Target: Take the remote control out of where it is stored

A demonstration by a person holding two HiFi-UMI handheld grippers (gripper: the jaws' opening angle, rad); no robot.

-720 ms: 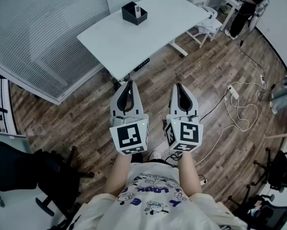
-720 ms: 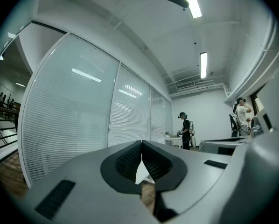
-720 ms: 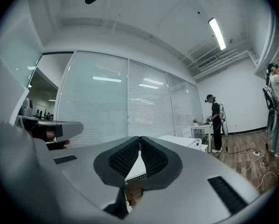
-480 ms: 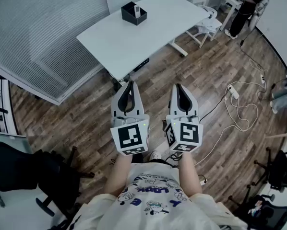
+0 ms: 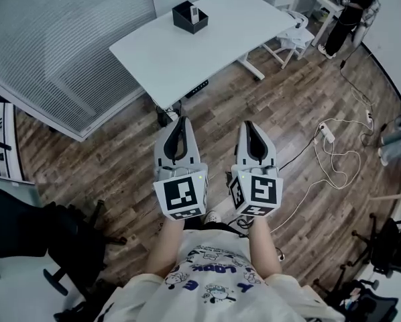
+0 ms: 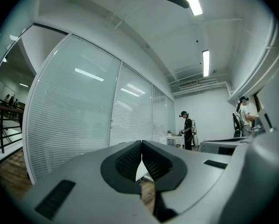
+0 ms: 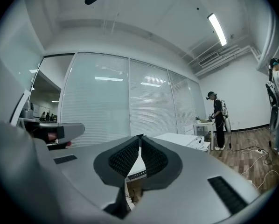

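Left tongs (image 5: 180,121) and right tongs (image 5: 249,125) both closed tip to tip, empty, above wooden floor (image 5: 113,159), remote control (image 5: 194,11) standing in black box (image 5: 184,21) near far edge of white tabletop (image 5: 187,56)

Both forearms reach straight out from the chest (image 5: 210,277), bare and roughly parallel. The left forearm (image 5: 164,245) carries the left tool (image 5: 180,119), and the right forearm (image 5: 261,241) carries the right tool (image 5: 249,123). The two tools sit side by side ahead of the chest, near each other but apart, and both are held level. Each has its jaws pressed together at the tips (nothing is between them).
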